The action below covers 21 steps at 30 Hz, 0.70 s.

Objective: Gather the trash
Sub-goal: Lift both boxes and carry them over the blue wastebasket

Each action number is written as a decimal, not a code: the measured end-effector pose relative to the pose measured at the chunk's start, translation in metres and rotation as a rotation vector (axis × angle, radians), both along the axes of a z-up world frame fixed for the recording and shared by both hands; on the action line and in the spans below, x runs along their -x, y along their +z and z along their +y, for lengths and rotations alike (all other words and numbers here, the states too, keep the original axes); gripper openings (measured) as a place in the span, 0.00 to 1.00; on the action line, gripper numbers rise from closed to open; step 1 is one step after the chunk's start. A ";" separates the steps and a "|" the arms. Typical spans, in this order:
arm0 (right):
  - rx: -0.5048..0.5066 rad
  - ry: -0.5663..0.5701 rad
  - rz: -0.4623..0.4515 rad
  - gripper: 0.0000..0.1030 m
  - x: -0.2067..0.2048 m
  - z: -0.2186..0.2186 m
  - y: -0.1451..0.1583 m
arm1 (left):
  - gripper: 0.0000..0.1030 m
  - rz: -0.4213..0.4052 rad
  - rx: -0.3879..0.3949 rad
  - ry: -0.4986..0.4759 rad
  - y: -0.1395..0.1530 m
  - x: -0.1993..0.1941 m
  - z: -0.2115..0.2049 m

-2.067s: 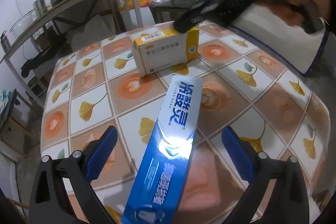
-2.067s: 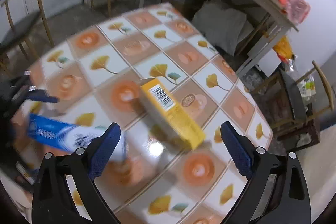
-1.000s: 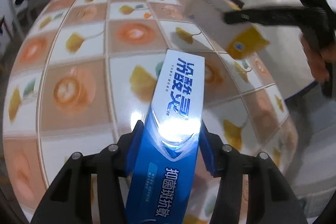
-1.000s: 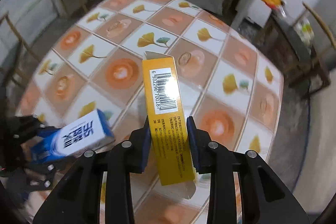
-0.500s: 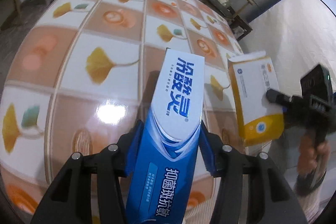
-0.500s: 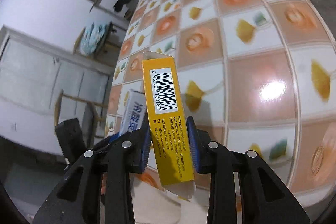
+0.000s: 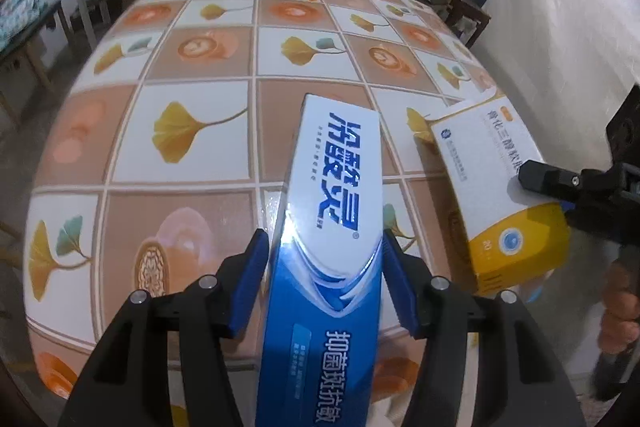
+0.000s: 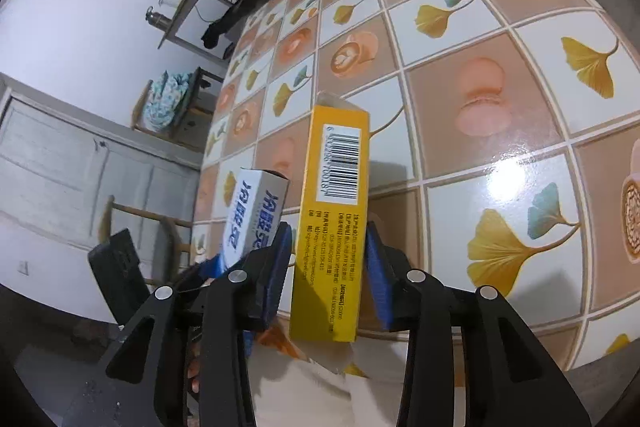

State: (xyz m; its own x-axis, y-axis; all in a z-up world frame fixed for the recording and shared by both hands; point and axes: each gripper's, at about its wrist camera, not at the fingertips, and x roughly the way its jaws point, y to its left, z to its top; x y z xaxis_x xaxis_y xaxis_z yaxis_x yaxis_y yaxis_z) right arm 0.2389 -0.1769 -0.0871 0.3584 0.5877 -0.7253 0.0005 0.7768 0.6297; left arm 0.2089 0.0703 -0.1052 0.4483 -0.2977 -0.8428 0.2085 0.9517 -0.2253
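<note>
Each hand-held gripper (image 7: 324, 283) (image 8: 326, 267) has black arms, silver screws and blue finger pads (image 7: 250, 283).

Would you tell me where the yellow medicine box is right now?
The yellow medicine box is clamped between the right gripper's fingers, lifted near the table edge, just right of the blue toothpaste box held by the left gripper.

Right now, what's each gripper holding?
Left gripper: closed on the blue toothpaste box.
Right gripper: closed on the yellow medicine box.
</note>
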 end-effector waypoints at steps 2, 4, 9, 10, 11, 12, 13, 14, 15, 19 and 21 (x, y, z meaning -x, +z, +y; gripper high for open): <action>0.012 0.005 0.008 0.38 -0.003 0.003 -0.004 | 0.53 -0.023 -0.039 -0.003 -0.001 0.000 -0.004; 0.023 0.003 0.016 0.38 -0.003 0.004 -0.009 | 0.53 -0.034 -0.054 -0.001 -0.002 0.001 -0.006; -0.021 -0.019 0.041 0.41 0.001 0.001 -0.021 | 0.47 -0.066 -0.099 -0.006 -0.002 0.002 -0.010; -0.030 -0.023 0.044 0.41 0.002 0.000 -0.023 | 0.47 -0.068 -0.103 -0.006 -0.002 0.004 -0.011; -0.043 -0.030 0.047 0.38 0.002 -0.001 -0.025 | 0.47 -0.069 -0.104 -0.005 -0.002 0.004 -0.011; -0.055 -0.033 0.048 0.37 0.003 -0.001 -0.026 | 0.47 -0.071 -0.103 -0.003 -0.002 0.004 -0.011; -0.079 -0.038 0.053 0.35 0.004 -0.003 -0.028 | 0.46 -0.073 -0.104 -0.003 -0.002 0.004 -0.011; -0.096 -0.044 0.055 0.35 0.005 -0.004 -0.029 | 0.46 -0.075 -0.104 -0.002 -0.002 0.005 -0.011; -0.103 -0.048 0.053 0.34 0.005 -0.006 -0.029 | 0.46 -0.077 -0.105 -0.002 -0.001 0.006 -0.012; -0.121 -0.060 0.039 0.31 0.009 -0.008 -0.026 | 0.46 -0.083 -0.101 -0.001 0.000 0.009 -0.013; -0.126 -0.061 0.033 0.29 0.010 -0.009 -0.023 | 0.46 -0.087 -0.106 -0.001 0.001 0.010 -0.013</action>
State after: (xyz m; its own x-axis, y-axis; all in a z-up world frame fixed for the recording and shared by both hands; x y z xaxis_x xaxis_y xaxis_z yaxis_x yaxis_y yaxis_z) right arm 0.2286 -0.1858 -0.1106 0.3736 0.6525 -0.6593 0.0679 0.6896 0.7210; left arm 0.1988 0.0568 -0.1046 0.5209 -0.2100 -0.8274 0.2241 0.9689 -0.1048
